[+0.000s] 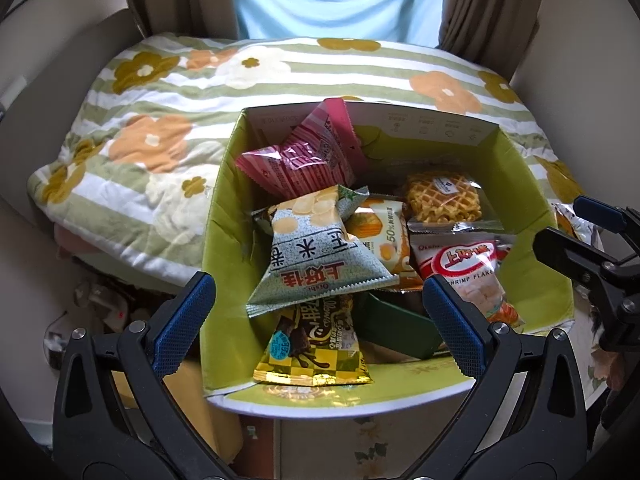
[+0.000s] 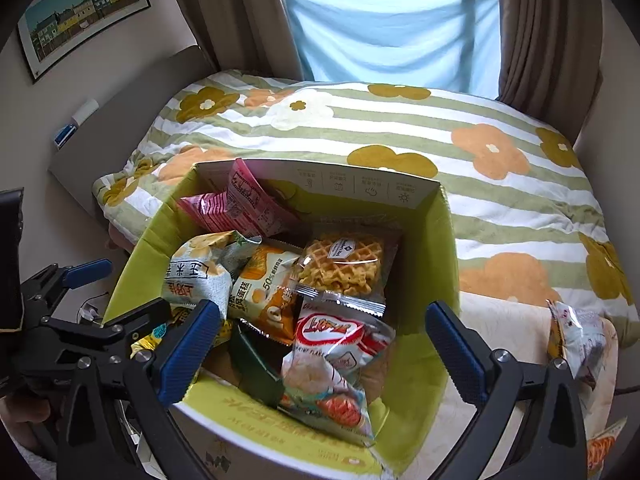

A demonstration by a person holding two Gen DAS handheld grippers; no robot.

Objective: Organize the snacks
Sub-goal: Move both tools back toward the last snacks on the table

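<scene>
Bed behind, covered by a green-and-white striped quilt [image 2: 400,128] printed with orange, mustard and white flowers. Brown curtains [image 2: 548,28] hung on both sides of the window; a pale blue cloth [image 2: 392,24] stretched across its lower part, foliage visible above. Framed picture [image 2: 80,12] of a row of coloured buildings hung on the left wall. Clutter on the floor [image 1: 100,312] below the quilt's edge, too blurred to identify.

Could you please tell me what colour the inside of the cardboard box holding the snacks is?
Lime green inside the box, clearest in the left wrist view.
</scene>
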